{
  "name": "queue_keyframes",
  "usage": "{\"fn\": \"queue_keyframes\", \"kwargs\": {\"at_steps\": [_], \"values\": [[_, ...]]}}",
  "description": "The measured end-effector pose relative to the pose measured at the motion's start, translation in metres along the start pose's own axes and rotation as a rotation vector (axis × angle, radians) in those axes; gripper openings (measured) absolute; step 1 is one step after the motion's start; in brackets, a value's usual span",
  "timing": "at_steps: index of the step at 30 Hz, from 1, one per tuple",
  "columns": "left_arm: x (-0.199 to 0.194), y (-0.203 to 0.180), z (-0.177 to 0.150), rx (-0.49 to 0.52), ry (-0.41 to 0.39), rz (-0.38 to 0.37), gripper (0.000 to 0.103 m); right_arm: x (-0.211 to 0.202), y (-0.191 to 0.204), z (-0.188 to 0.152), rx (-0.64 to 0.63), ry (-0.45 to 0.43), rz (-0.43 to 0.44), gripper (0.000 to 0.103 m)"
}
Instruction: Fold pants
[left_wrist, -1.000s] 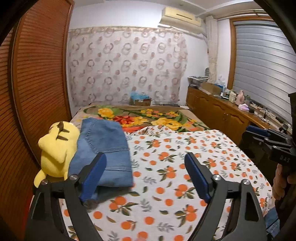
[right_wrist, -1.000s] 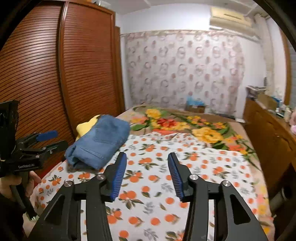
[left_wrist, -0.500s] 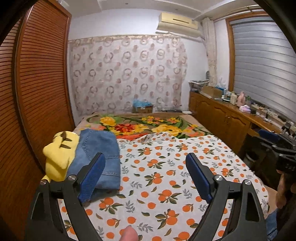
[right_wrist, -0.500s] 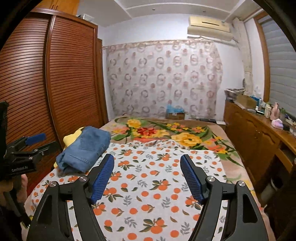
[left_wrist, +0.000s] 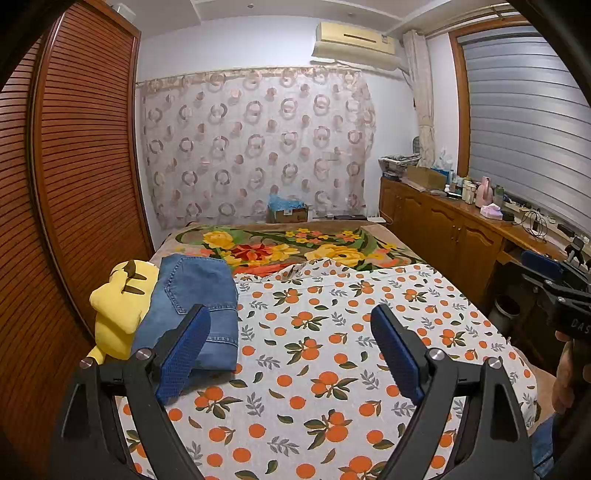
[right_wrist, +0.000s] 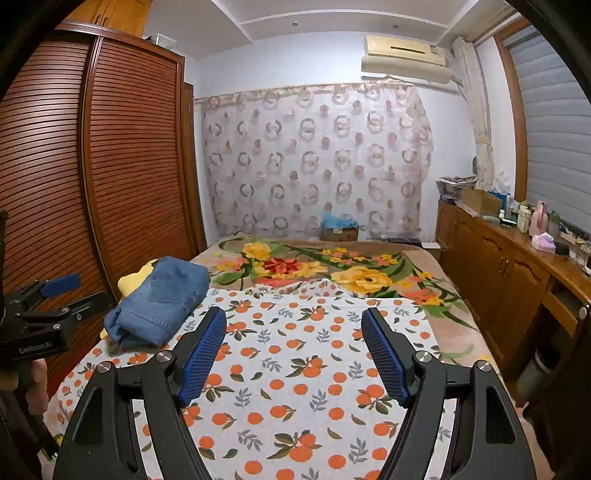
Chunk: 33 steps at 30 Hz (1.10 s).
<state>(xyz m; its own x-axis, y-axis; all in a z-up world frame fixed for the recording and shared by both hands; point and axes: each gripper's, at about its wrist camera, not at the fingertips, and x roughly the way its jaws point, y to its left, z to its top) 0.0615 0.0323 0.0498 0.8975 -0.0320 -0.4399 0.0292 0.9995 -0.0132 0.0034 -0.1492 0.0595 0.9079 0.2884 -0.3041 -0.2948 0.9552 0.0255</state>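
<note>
Open bedspread ahead, clutter at the left edge

The orange-print sheet (left_wrist: 317, 354) lies bare across the frame's centre and right; folded jeans (left_wrist: 195, 295) and a yellow plush toy (left_wrist: 118, 306) crowd middle left, against the slatted wardrobe (left_wrist: 74, 177).

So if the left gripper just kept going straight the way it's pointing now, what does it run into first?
Most likely the orange-print sheet on the bed. The left gripper stands open and tilted downward, with nothing between its fingers. The folded jeans lie off to the left, probably outside that line.

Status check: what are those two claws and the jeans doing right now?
Left gripper open, empty. Right gripper just opened, empty. Jeans folded on bed, against yellow plush toy. Nothing in the way.
</note>
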Motion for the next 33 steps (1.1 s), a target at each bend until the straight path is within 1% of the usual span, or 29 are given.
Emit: {"fn": "queue_keyframes", "kwargs": {"at_steps": [14, 33], "values": [[-0.001, -0.001, 0.000, -0.002, 0.000, -0.002, 0.089, 0.002, -0.006, -0.007, -0.001, -0.003, 0.004, 0.078], [-0.003, -0.002, 0.001, -0.001, -0.006, 0.001, 0.089, 0.002, -0.015, -0.008, -0.001, -0.013, 0.011, 0.079]]}}
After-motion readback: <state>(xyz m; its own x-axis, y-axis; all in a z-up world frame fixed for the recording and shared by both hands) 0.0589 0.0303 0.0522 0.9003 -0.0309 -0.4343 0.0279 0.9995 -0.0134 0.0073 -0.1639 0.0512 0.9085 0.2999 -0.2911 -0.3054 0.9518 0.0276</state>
